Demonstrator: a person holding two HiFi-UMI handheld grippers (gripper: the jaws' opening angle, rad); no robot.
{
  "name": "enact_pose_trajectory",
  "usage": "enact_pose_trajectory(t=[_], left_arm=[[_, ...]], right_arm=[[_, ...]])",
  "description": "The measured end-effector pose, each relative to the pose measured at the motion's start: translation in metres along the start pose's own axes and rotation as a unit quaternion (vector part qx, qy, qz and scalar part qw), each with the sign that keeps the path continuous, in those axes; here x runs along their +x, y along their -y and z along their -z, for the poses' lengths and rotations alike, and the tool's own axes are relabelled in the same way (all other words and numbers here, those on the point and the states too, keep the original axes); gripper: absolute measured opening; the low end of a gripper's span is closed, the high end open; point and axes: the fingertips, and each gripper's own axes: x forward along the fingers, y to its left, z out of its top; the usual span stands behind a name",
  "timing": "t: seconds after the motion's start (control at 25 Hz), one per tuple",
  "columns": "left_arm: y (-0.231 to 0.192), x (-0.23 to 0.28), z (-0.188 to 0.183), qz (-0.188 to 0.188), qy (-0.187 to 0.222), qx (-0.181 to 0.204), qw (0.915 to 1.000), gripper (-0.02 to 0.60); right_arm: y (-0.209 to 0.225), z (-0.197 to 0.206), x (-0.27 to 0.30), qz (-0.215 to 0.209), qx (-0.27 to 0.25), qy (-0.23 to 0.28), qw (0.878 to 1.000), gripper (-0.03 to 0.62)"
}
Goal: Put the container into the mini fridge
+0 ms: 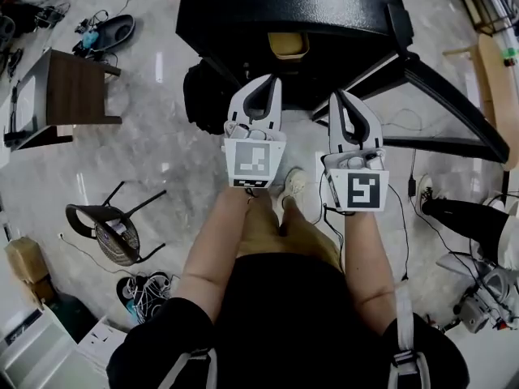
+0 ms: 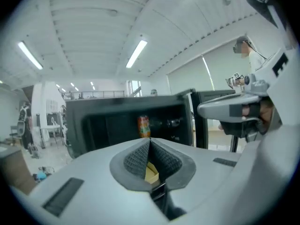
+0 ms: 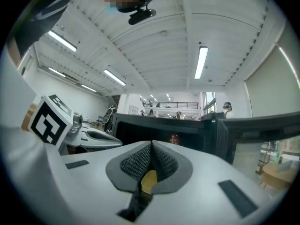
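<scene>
Inspection notes, taken remotely.

1. The left gripper (image 2: 149, 142) had its jaws together, ribbed pads meeting along one seam, with nothing clamped. The yellow piece (image 2: 151, 173) low behind the pads looked like part of the tool, not cargo.
2. The right gripper (image 3: 151, 144) was the same: jaws closed on themselves and empty. Both tools were held side by side in front of me, short of the mini fridge (image 1: 284, 6).
3. Task item: a tan container (image 1: 288, 45) showed in the head view at the mouth of the fridge, just under its top edge. I judged it already placed inside, so the main step appeared done.
4. Outstanding: the door (image 1: 454, 96) stood swung open to the right. Closing it is not named in the task.
5. Limits of view: only a sliver of the container was visible, so I could not confirm which shelf it sat on or how squarely. Neither gripper view showed it; the closed jaws covered the lower cavity. An orange can (image 2: 144, 125) stood inside, and a small red-topped item (image 3: 174, 138) was too small to identify.
</scene>
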Motion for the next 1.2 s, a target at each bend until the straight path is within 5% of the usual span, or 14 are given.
enact_pose_trajectory(t=[0.4,0.64,1.2], left_arm=[[-0.023,-0.106,-0.102,-0.038,0.102,0.046,0.993,0.023],[-0.029,-0.164,-0.142,-0.009,0.117,0.116,0.9862,0.023],[-0.043,-0.284,-0.181,0.075,0.198,0.123,0.9695,0.023]], right_arm=[[-0.055,-0.092,-0.031,-0.034,0.019,0.086,0.996,0.035],[-0.096,-0.14,-0.058,-0.03,-0.013,0.1,0.994,0.035],[-0.205,-0.212,-0.12,0.062,-0.057,0.132,0.988,0.035]])
